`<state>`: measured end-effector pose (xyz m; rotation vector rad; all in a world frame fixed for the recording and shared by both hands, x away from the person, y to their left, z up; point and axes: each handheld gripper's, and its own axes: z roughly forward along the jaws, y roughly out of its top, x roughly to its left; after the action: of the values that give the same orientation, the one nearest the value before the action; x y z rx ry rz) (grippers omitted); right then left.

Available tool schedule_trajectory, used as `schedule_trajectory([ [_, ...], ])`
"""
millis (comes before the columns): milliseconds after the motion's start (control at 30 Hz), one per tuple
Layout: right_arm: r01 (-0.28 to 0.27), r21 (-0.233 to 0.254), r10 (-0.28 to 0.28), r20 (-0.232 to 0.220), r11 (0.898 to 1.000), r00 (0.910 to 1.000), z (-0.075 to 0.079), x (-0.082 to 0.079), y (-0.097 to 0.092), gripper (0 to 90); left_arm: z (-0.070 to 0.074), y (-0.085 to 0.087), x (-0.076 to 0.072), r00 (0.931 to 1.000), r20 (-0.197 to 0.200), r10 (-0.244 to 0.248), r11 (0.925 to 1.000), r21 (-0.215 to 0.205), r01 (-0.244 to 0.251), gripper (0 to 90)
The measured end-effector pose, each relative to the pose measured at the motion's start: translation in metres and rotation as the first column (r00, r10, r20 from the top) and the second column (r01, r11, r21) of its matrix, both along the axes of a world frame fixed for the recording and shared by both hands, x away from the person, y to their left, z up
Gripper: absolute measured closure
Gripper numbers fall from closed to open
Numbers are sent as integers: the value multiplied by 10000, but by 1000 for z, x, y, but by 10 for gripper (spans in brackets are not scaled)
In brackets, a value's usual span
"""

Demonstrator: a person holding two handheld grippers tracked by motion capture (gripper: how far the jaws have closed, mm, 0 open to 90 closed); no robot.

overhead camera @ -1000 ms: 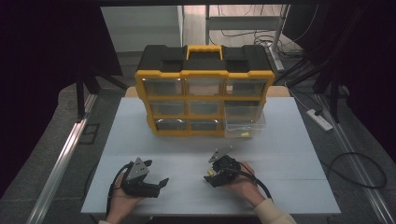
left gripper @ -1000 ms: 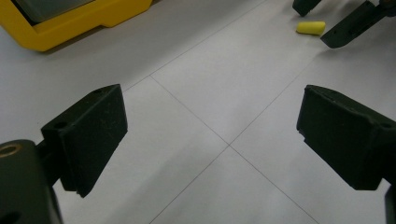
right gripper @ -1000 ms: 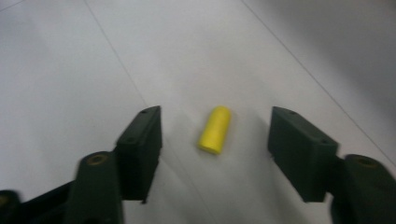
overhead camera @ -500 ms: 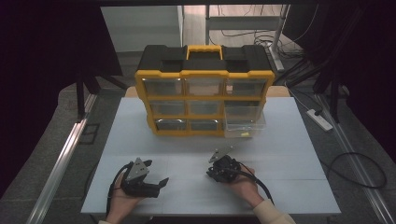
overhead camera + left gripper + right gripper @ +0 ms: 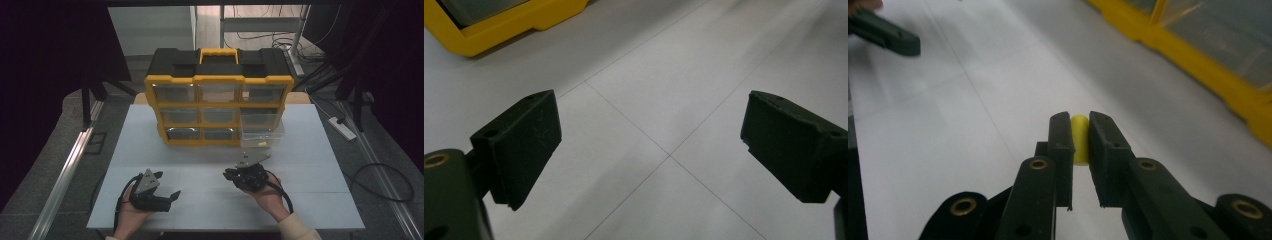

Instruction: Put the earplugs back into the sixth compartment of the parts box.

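Right gripper (image 5: pixel 1080 145) clamped on a small yellow rounded plastic piece (image 5: pixel 1079 135), jaws just closed onto it, piece pinched between the black pads at centre of the right gripper view. In the high view the right gripper (image 5: pixel 239 175) sits at lower centre-right over the white table (image 5: pixel 320 150), near the front of the yellow and black plastic drawer organiser (image 5: pixel 219 95), which stands at centre frame. One clear plastic drawer (image 5: pixel 261 131) pulled out at the organiser's lower right, a small yellow item (image 5: pixel 261 143) inside it. Left gripper (image 5: pixel 167 192) at lower left of the high view, resting in the person's hand, jaws wide apart, nothing between them; left gripper view shows bare table between its pads (image 5: pixel 521 145).
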<state>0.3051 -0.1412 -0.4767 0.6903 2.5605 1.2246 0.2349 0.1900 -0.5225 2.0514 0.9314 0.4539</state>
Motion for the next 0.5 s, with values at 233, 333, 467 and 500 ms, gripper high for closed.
schedule_trajectory([
  [233, 150, 838, -174, 277, 9964, 9995, 11, 1, -12, 805, 0, 0, 0, 10000, 2, 10, 10000, -2, -10, 91],
  [333, 212, 1067, -248, 323, 9941, 9992, 16, 0, -15, 805, 0, 0, 0, 10000, -2, -2, 10000, 8, 2, 90],
  [467, 252, 1340, -312, 425, 9907, 9986, 22, -1, -19, 805, 0, 0, 0, 10000, -13, 0, 10000, -2, 0, 91],
  [500, 260, 1368, -324, 445, 9903, 9985, 23, -1, -19, 805, 0, 0, 0, 10000, -14, 2, 10000, -3, -2, 91],
])
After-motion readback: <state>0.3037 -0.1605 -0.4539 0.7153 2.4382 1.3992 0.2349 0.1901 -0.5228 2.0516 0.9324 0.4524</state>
